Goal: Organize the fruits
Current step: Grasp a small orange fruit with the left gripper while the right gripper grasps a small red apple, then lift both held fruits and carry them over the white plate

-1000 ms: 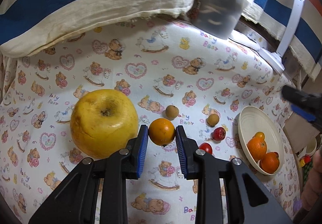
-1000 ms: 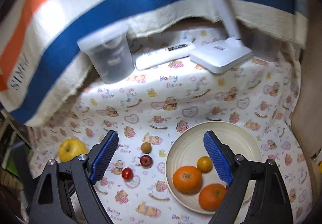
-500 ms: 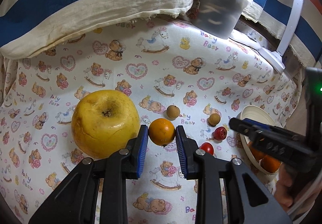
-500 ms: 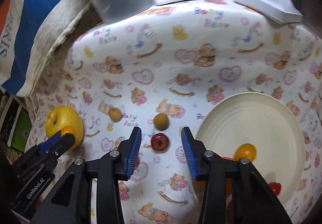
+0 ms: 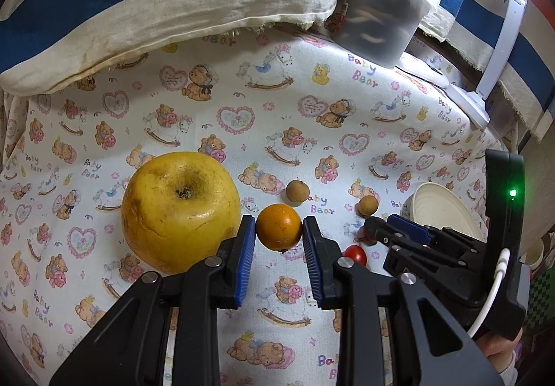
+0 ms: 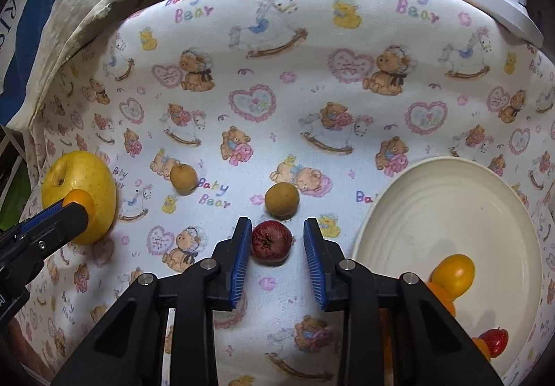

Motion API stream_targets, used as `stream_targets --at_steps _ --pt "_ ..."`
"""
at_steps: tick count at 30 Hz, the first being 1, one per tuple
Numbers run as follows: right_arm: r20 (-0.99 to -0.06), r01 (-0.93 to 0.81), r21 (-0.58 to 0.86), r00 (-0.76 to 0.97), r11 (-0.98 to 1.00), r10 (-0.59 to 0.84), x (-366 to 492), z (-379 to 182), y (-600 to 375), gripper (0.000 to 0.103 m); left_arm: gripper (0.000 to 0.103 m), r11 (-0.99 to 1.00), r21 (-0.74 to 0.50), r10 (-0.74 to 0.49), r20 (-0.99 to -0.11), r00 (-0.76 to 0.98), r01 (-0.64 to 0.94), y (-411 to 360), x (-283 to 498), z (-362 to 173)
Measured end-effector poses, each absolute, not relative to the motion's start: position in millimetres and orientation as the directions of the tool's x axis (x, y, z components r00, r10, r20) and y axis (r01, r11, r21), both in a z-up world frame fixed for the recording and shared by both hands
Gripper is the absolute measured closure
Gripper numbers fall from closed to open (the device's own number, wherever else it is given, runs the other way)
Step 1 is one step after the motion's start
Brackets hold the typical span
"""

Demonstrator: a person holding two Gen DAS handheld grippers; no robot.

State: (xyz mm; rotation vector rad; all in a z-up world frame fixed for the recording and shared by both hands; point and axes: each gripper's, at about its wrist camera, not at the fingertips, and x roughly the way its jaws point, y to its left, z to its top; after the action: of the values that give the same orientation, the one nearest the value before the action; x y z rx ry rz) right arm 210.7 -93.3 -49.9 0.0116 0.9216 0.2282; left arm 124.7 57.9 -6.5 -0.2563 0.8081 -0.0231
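My left gripper is shut on a small orange, right beside a big yellow apple. My right gripper is open, its jaws either side of a dark red fruit on the cloth, with a gap on the right side. A brown round fruit lies just beyond it, another further left. A cream bowl at right holds a yellow fruit, oranges and a red strawberry-like fruit. In the left wrist view a red tomato lies near the right gripper.
The table is covered by a teddy-bear print cloth. At the back stand a clear plastic tub, a striped blue and cream fabric and a white lamp base.
My right gripper has swung left from the bowl, dropped to the cloth and narrowed around the dark red fruit. My left gripper has stayed still, holding the orange.
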Motion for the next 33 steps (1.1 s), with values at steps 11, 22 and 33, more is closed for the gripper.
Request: stream_targets --at_steps 11,22,33 --pt "-0.777 -0.198 0.083 0.600 0.977 0.188 205 -46 -80 0.077 0.076 0.975 -0.198 -0.069 -0.707 0.703 -0.103 60 124 -4" --pt "-0.756 -0.197 0.109 0.620 0.974 0.209 188 0 -78 0.077 0.076 0.984 -0.145 -0.019 -0.659 0.752 -0.102 54 98 33" --pt "-0.697 -0.224 0.145 0.668 0.964 0.260 151 58 -97 0.077 0.076 0.980 -0.190 -0.077 -0.613 0.786 -0.052 49 85 49"
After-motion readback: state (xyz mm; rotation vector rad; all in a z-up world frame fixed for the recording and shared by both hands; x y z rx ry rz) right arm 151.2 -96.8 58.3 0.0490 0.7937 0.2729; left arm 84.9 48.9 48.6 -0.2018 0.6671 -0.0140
